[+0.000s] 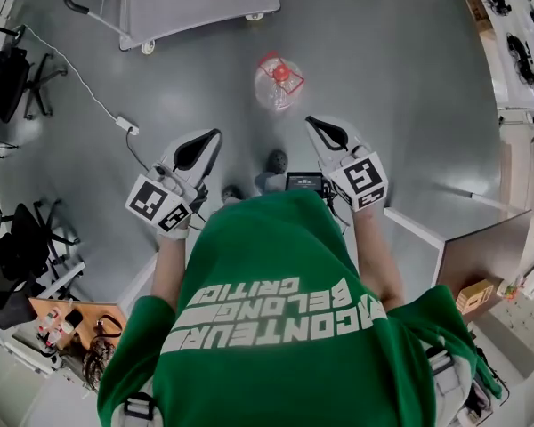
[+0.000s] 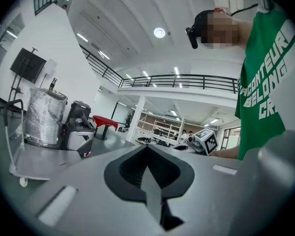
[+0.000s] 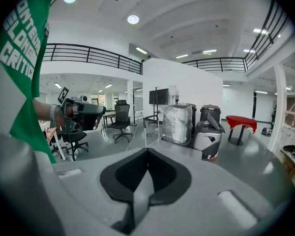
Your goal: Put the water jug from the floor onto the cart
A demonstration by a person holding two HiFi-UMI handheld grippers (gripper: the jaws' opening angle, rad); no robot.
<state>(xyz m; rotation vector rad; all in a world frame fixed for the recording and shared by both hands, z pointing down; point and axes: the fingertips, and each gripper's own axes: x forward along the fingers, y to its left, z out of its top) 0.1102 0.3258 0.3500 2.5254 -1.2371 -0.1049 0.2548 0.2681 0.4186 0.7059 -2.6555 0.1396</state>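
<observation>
Approach stage: left tongs (image 1: 211,142) and right tongs (image 1: 318,128), clenched on nothing, hover short of the water jug (image 1: 279,83) on the floor (image 1: 392,78); next they must open to grasp it for the far-left cart (image 1: 196,3).

Bright, even indoor light falls from round and strip ceiling lamps (image 2: 159,32). The grey floor (image 1: 400,87) carries a soft sheen and only faint shadows. Every view bends strongly toward its edges, and both gripper views darken into black corners.

The water jug (image 1: 279,83) is clear glossy plastic, the floor (image 1: 400,87) smooth, faintly shiny.
</observation>
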